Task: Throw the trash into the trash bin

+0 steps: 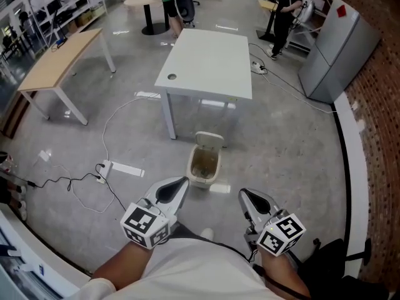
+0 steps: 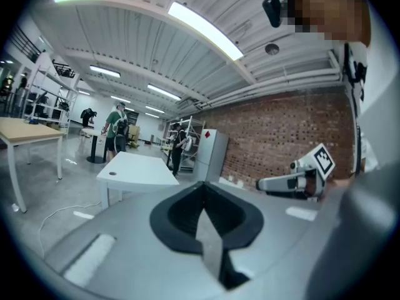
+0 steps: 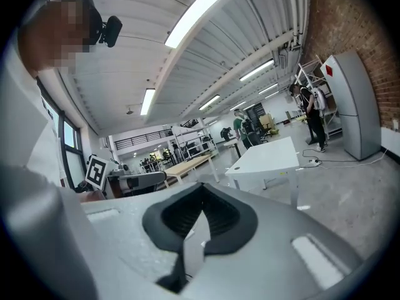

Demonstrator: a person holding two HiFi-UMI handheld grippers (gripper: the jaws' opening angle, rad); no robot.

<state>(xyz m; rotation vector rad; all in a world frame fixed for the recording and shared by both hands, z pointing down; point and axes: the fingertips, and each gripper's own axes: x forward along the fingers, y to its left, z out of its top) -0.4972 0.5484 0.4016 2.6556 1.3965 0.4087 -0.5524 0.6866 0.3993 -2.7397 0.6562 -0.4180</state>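
Note:
A small beige trash bin (image 1: 204,164) stands on the grey floor with its lid tipped up, just in front of the white table (image 1: 206,61). Its inside looks brownish, and I cannot make out what lies in it. My left gripper (image 1: 180,182) hovers low, near and left of the bin, with its jaws meeting in a seam and nothing between them (image 2: 202,187). My right gripper (image 1: 244,195) hovers near and right of the bin, also shut and empty (image 3: 201,186). Both point roughly level toward the table. No loose trash shows in any view.
A wooden table (image 1: 59,58) stands far left. A power strip with cables (image 1: 105,167) lies on the floor left of the bin. A grey cabinet (image 1: 340,49) stands by the brick wall on the right. People (image 1: 284,11) stand at the back.

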